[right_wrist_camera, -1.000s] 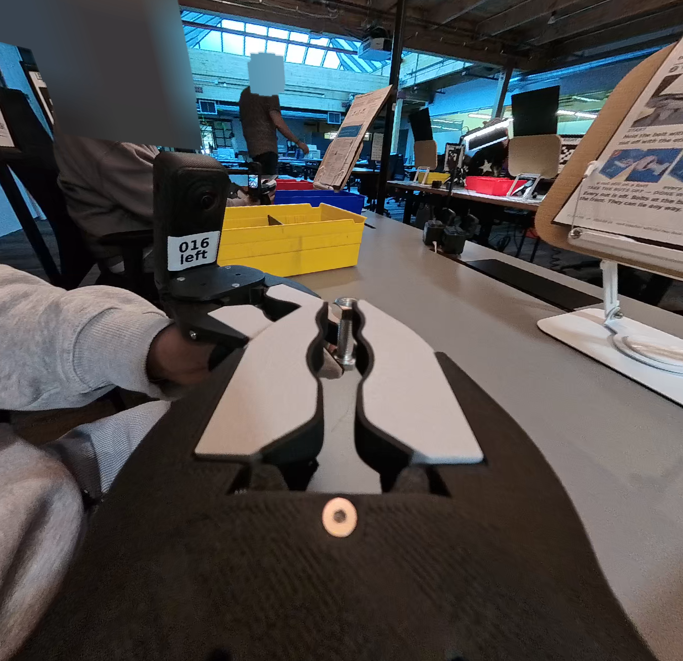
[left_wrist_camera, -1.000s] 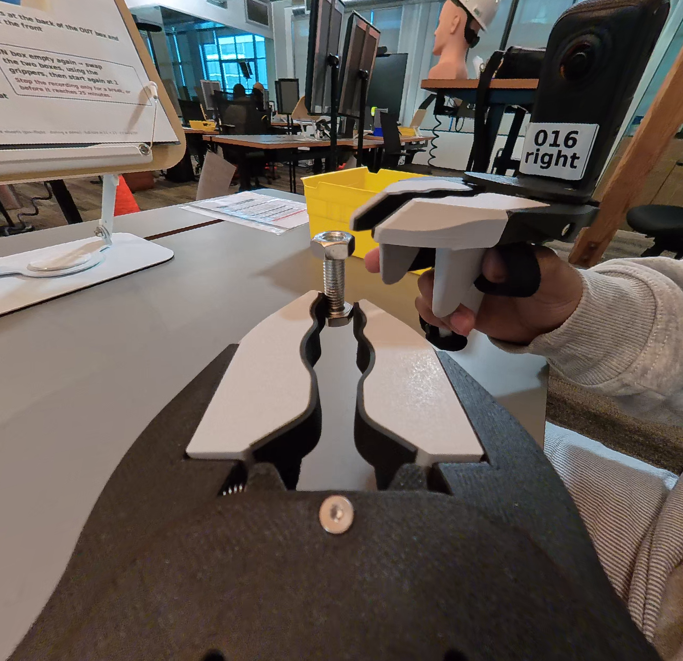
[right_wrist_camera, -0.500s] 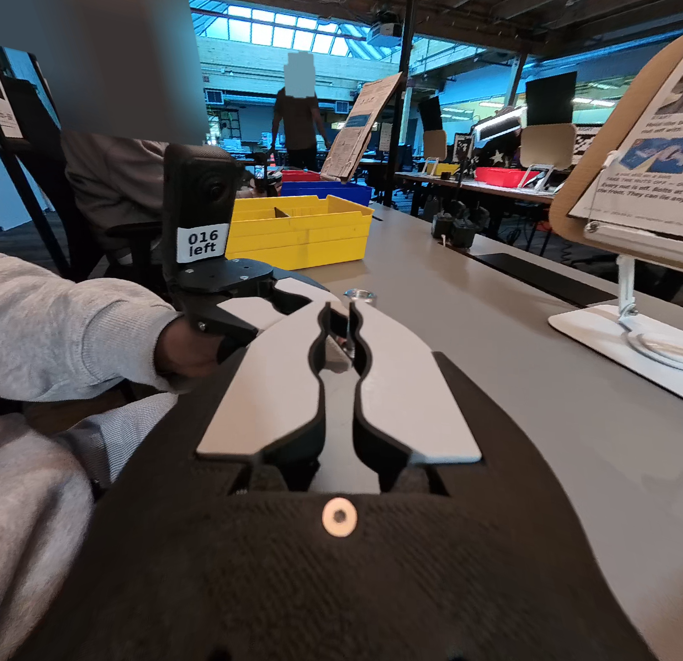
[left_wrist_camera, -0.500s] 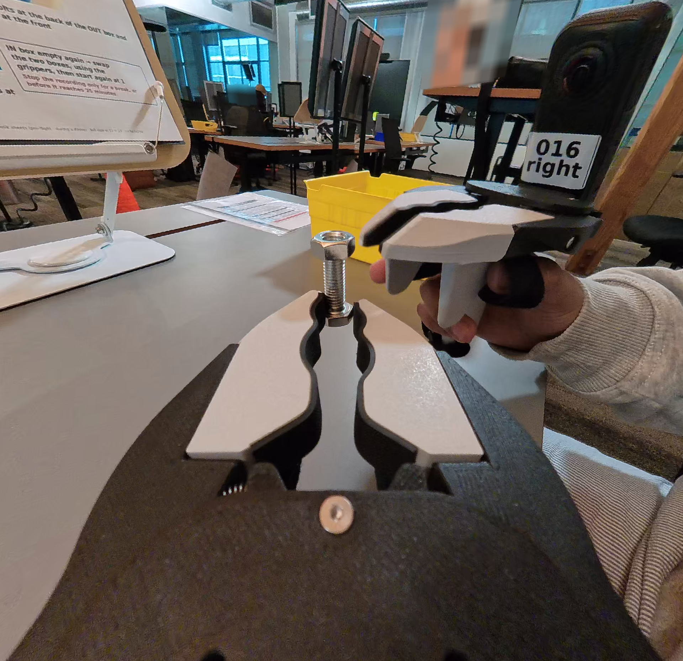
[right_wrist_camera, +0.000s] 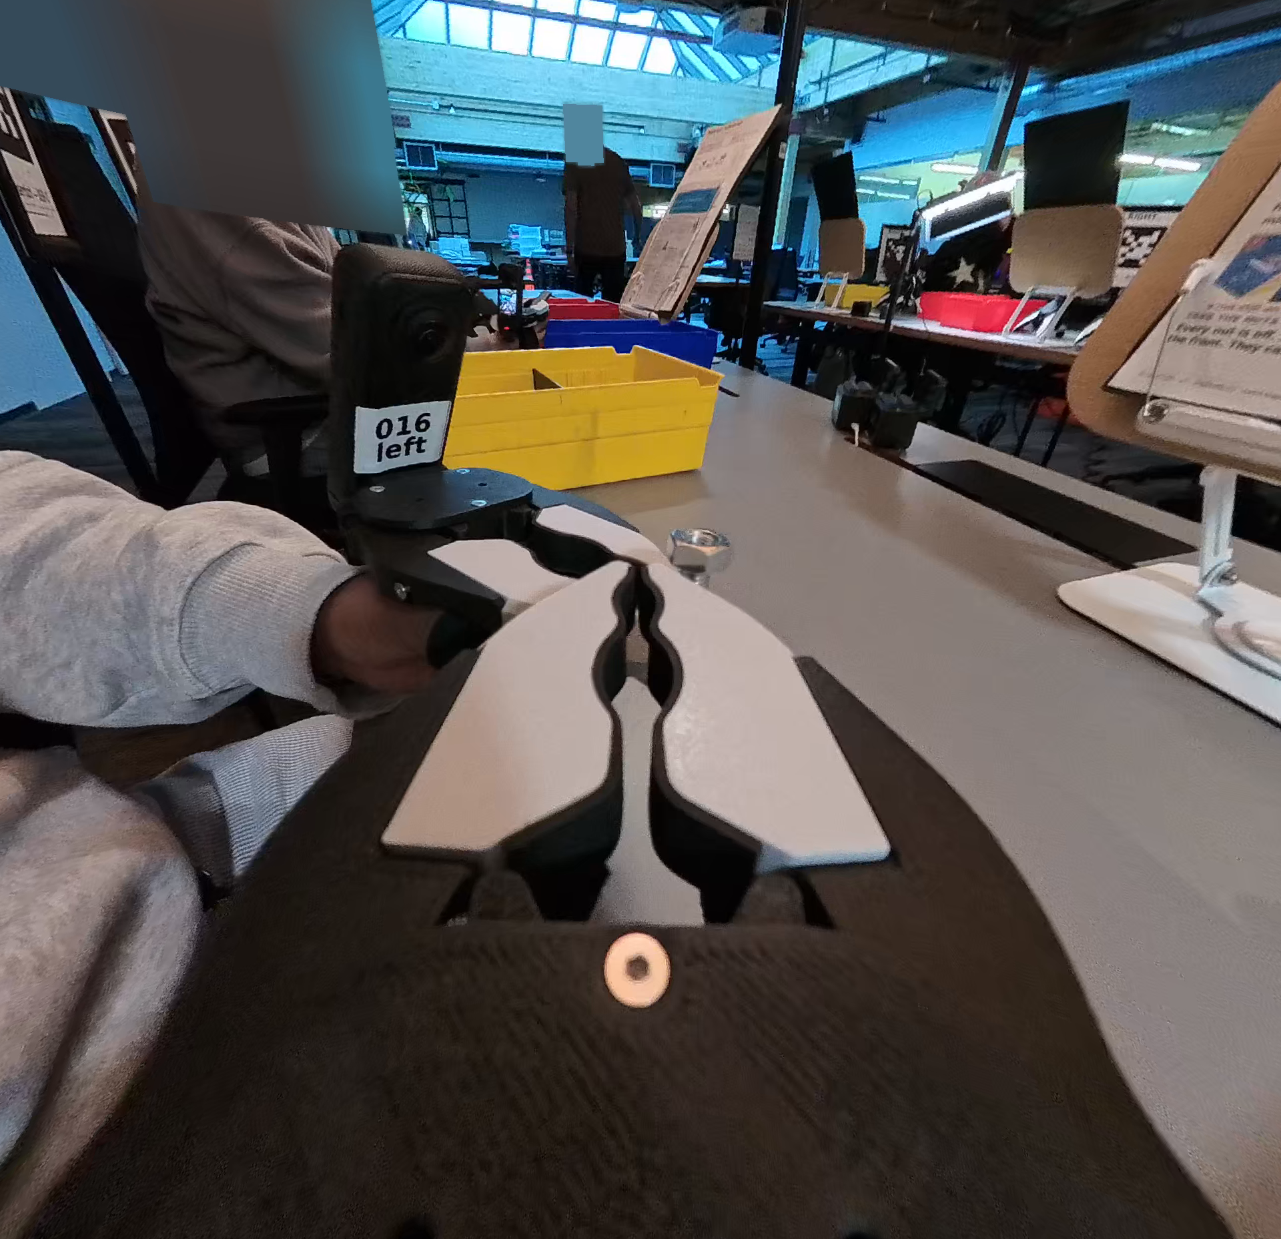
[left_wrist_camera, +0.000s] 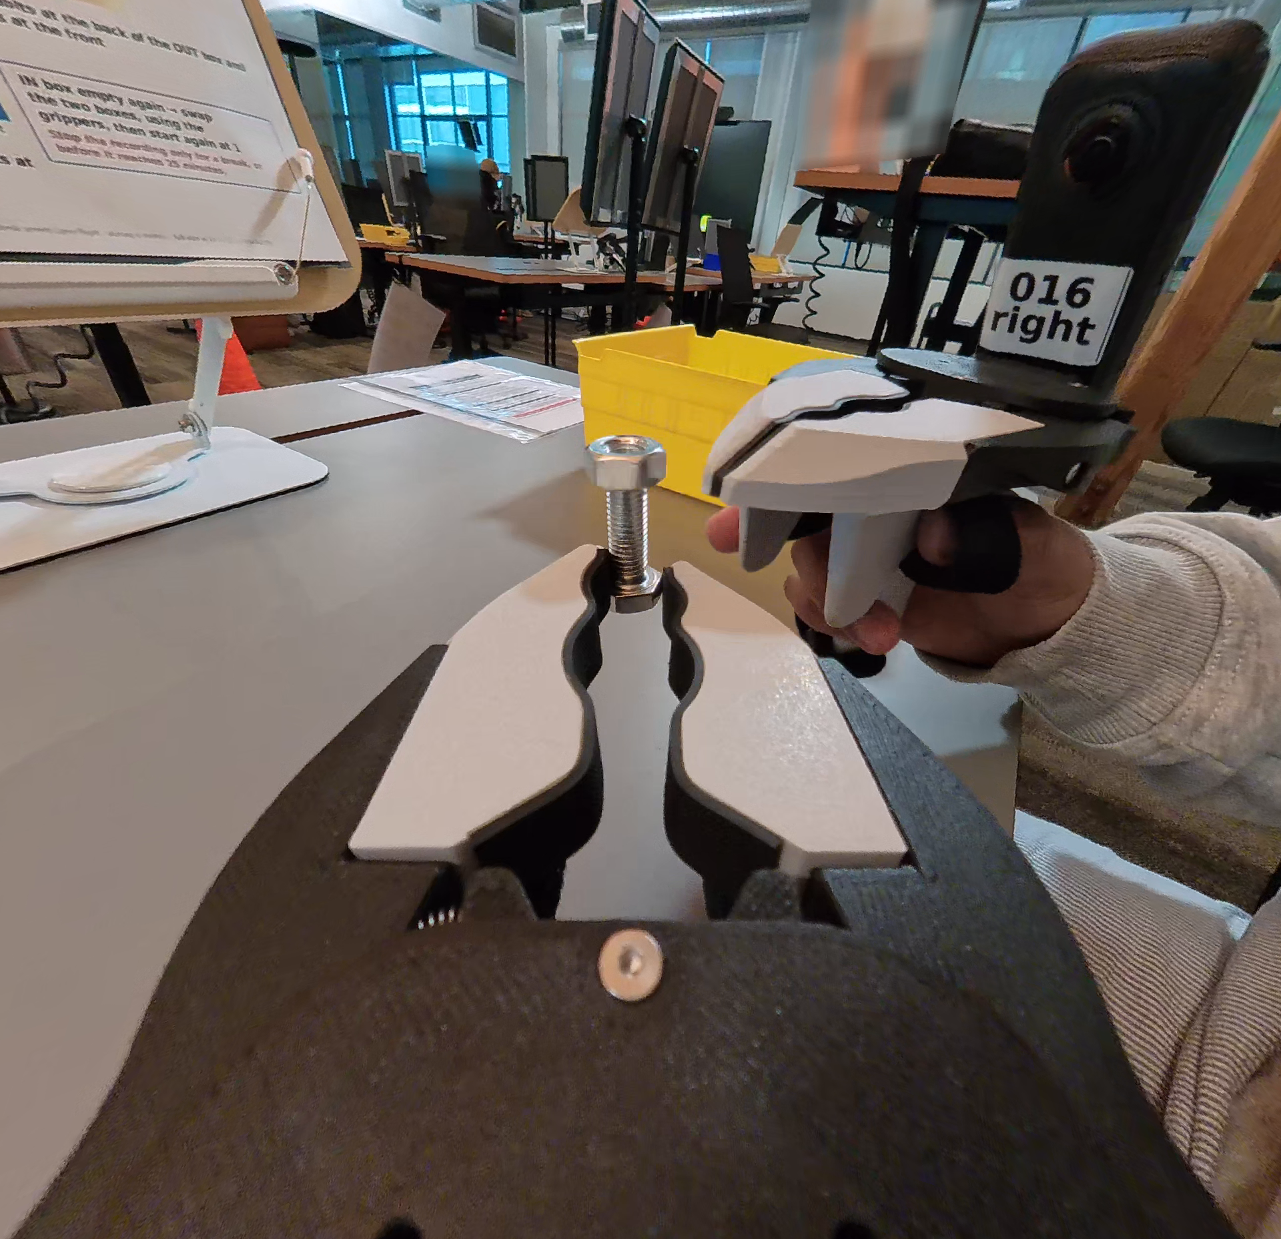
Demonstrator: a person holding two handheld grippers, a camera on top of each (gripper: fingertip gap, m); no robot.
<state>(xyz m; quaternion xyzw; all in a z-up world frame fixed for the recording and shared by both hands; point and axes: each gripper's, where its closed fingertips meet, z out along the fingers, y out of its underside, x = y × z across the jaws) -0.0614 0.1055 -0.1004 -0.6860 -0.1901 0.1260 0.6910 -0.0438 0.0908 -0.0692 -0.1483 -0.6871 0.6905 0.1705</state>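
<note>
The grey table (left_wrist_camera: 208, 651) is smooth and flat. A yellow plastic bin (left_wrist_camera: 658, 388) sits on it, behind the grippers. The left gripper (left_wrist_camera: 634, 582) pinches a shiny metal bolt (left_wrist_camera: 627, 519) at its tips. The bolt stands straight up, with a six-sided end on top and a ridged shaft. The right gripper (right_wrist_camera: 636, 575) is squeezed closed on nothing, just beside the bolt.

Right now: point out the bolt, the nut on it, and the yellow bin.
bolt (left_wrist_camera: 628, 537), left wrist view, on the threaded shaft above the gripper tips.
nut (left_wrist_camera: 626, 458), left wrist view, on the hex side at the bolt's top end.
yellow bin (right_wrist_camera: 589, 429), right wrist view, on its front wall.
</note>
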